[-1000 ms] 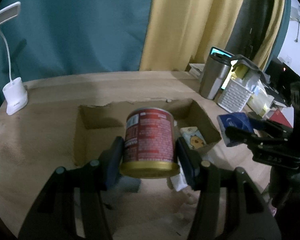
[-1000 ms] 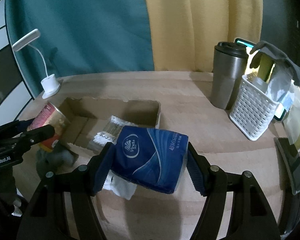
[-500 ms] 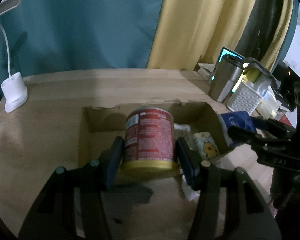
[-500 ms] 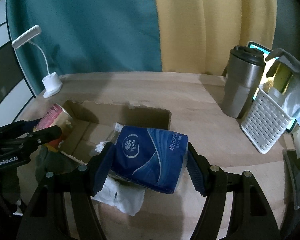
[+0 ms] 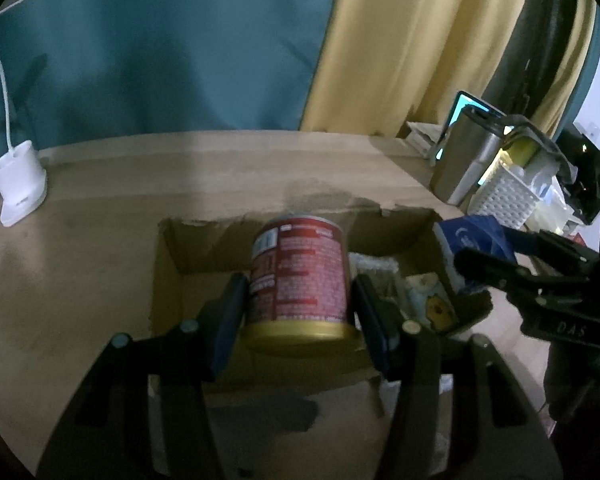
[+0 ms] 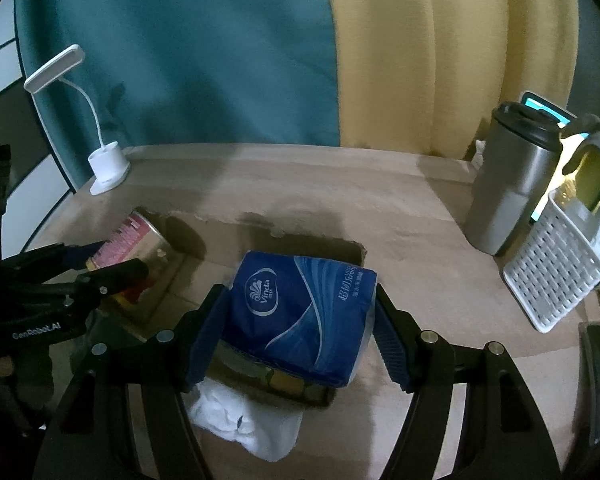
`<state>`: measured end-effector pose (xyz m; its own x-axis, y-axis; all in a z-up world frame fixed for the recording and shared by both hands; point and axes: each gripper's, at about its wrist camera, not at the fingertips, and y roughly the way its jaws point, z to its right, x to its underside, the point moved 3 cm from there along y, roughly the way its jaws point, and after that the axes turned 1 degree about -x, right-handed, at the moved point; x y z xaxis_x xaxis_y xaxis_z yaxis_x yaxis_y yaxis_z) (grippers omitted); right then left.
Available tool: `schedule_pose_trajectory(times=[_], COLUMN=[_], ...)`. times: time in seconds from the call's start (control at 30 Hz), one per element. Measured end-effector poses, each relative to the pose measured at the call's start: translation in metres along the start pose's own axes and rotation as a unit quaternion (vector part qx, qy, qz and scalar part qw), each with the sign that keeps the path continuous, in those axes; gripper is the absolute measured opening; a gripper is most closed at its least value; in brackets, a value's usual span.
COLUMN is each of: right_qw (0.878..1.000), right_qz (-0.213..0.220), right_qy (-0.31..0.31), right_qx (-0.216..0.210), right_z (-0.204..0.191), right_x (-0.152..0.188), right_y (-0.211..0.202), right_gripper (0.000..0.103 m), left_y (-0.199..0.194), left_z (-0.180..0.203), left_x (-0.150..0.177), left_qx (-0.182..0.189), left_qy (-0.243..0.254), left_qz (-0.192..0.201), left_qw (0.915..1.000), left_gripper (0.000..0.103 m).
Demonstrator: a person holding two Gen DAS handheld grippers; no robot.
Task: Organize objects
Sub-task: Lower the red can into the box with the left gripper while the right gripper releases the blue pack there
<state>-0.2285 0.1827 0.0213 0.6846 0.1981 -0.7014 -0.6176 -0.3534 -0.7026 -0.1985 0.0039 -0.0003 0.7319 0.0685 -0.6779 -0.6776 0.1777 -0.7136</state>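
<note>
My left gripper [image 5: 298, 312] is shut on a red-labelled can [image 5: 298, 276] with a gold rim, held over the open cardboard box [image 5: 168, 264]. The same can [image 6: 134, 242] shows at the left of the right wrist view, over the box's left end. My right gripper [image 6: 300, 320] is shut on a blue tissue pack [image 6: 300, 308], hanging over the box's right part; the pack [image 5: 474, 240] and the right gripper [image 5: 500, 264] appear at the right of the left wrist view. Small packets [image 5: 424, 296] lie inside the box.
A white desk lamp [image 6: 106, 168] stands at the table's far left. A steel tumbler [image 6: 508, 188] and a white slotted basket [image 6: 556, 272] stand at the right. A crumpled white cloth [image 6: 248, 420] lies by the box's near edge. Curtains hang behind the wooden table [image 6: 300, 184].
Both grippers have moved forward with their loads: the can now hangs over the box's inside, and the tissue pack has come over the box's right part. Neither grip changed.
</note>
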Motion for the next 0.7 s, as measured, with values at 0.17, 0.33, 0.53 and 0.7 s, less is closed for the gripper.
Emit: schedule_pose_trajectory(times=[0.17, 0.33, 0.53, 0.7], right_qw=[1.000, 1.000, 1.000, 1.000], right_qz=[-0.004, -0.008, -0.012, -0.014], right_qy=[-0.002, -0.001, -0.002, -0.004], right_qx=[-0.003, -0.005, -0.009, -0.013], right_z=[0.000, 0.001, 0.001, 0.002], right_x=[-0.004, -0.007, -0.011, -0.014], right_y=[0.008, 0.015, 0.024, 0.030], right_gripper=[0.072, 0.072, 0.072, 0.072], left_y=[0.008, 0.017, 0.026, 0.034], left_z=[-0.002, -0.002, -0.003, -0.003], left_x=[-0.002, -0.004, -0.005, -0.005], left_qx=[0.001, 0.002, 0.002, 0.002], left_qy=[-0.003, -0.005, -0.008, -0.011], left_qz=[-0.006, -0.011, -0.019, -0.028], left_qw=[1.0000, 0.9999, 0.9998, 0.9995], left_gripper=[0.055, 0.055, 0.055, 0.055])
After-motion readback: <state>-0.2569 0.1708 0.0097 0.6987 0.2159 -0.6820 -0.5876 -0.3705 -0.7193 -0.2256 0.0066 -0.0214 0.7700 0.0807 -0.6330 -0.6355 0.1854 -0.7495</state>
